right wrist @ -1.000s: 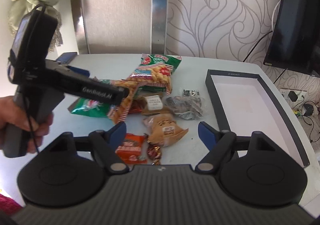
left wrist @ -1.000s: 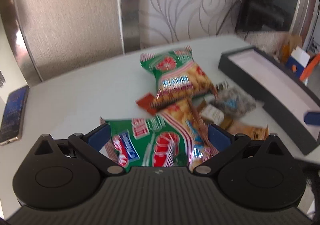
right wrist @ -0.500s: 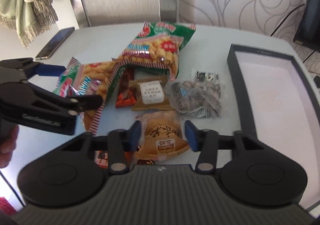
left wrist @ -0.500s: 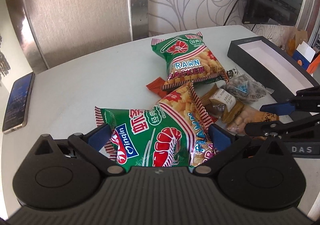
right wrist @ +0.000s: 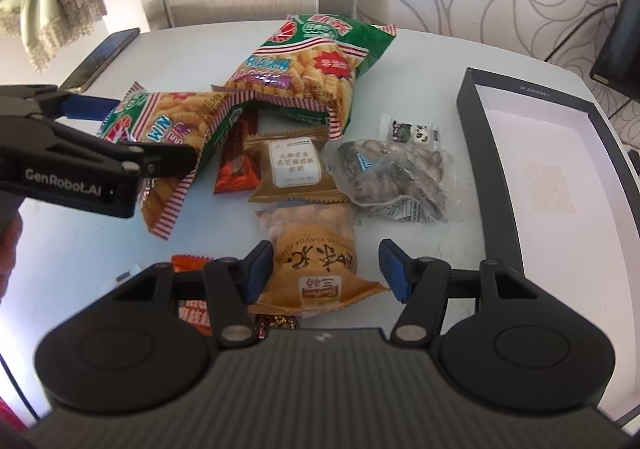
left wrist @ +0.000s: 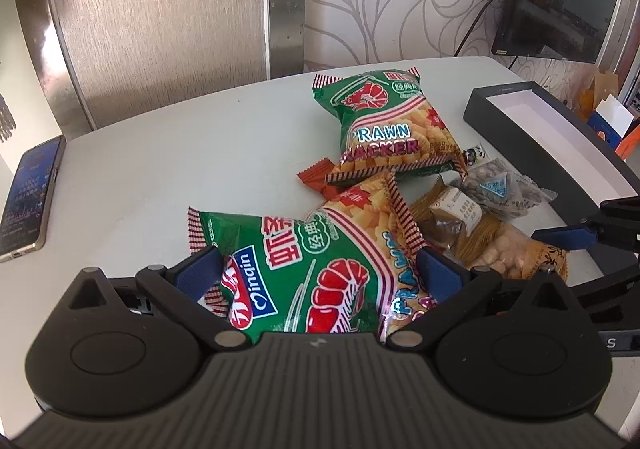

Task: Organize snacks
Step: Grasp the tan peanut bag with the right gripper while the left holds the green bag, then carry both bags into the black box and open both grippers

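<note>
The right gripper [right wrist: 326, 269] hangs low over the near edge of the white table [left wrist: 168, 153], its blue pads apart and having just widened again after a squeeze; the orange peanut packet [right wrist: 316, 249], printed with "FLAVOR PEANUTS" upside down, lies between them, the left pad at its edge and the right pad clear of it. Just left of that packet an orange-red wrapper [right wrist: 192, 303] peeks from under the gripper's frame. The left gripper [left wrist: 318, 273], marked "GenRobot.AI" on its side in the right wrist view, has its pads pressed against both sides of the near prawn cracker bag [left wrist: 320, 265], a green and red pack reading "Oingin" and "PRAWN" beside a red shrimp drawing. Farther in lie a tan packet with a white label [right wrist: 294, 169] of small Chinese print, a red-brown sachet [right wrist: 236, 169] to its left, and a clear bag of dark seeds [right wrist: 394, 177] to its right, with a small panda sweet [right wrist: 416, 133] just beyond. Behind these rests the second prawn cracker bag [left wrist: 384, 129], lettered "PRAWN CRACKER". To the right stands an open black box [right wrist: 488, 177] with a white inside. At the far left edge a phone [left wrist: 28, 193] lies flat on the table.
</note>
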Action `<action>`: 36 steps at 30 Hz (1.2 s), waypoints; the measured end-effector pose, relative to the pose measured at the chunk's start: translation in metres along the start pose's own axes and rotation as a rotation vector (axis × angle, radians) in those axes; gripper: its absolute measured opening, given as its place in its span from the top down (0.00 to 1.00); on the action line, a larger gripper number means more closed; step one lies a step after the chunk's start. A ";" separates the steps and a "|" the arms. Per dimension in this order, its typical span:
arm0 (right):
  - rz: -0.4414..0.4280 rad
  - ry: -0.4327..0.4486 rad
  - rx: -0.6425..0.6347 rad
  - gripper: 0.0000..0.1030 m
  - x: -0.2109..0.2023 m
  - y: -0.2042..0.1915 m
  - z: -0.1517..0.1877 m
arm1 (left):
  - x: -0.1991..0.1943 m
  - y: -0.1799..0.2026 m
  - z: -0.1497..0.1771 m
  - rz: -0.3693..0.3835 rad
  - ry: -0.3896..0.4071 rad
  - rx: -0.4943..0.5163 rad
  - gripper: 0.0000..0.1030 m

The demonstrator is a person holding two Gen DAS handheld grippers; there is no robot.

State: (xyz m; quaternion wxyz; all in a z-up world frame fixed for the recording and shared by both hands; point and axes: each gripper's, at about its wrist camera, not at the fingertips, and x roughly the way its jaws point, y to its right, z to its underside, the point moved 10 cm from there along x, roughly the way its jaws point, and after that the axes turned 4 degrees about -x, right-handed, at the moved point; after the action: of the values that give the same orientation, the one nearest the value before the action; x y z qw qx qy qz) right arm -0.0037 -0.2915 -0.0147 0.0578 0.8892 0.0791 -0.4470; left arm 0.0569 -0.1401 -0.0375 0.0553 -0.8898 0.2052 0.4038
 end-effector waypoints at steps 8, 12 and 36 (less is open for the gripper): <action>-0.012 0.008 0.037 0.54 -0.013 0.000 0.015 | -0.013 -0.001 0.017 -0.028 0.008 0.002 0.00; 0.018 0.001 0.036 0.53 -0.009 0.000 0.011 | -0.008 -0.001 0.013 -0.036 0.013 -0.017 0.00; 0.112 0.047 0.151 0.56 -0.033 -0.003 0.023 | -0.016 0.010 0.025 0.017 0.027 0.162 0.00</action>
State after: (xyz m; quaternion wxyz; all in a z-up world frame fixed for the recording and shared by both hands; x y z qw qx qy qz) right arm -0.0418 -0.2952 -0.0025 0.0138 0.9042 -0.0032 -0.4268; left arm 0.0261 -0.1380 -0.0417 0.1212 -0.8860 0.2454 0.3744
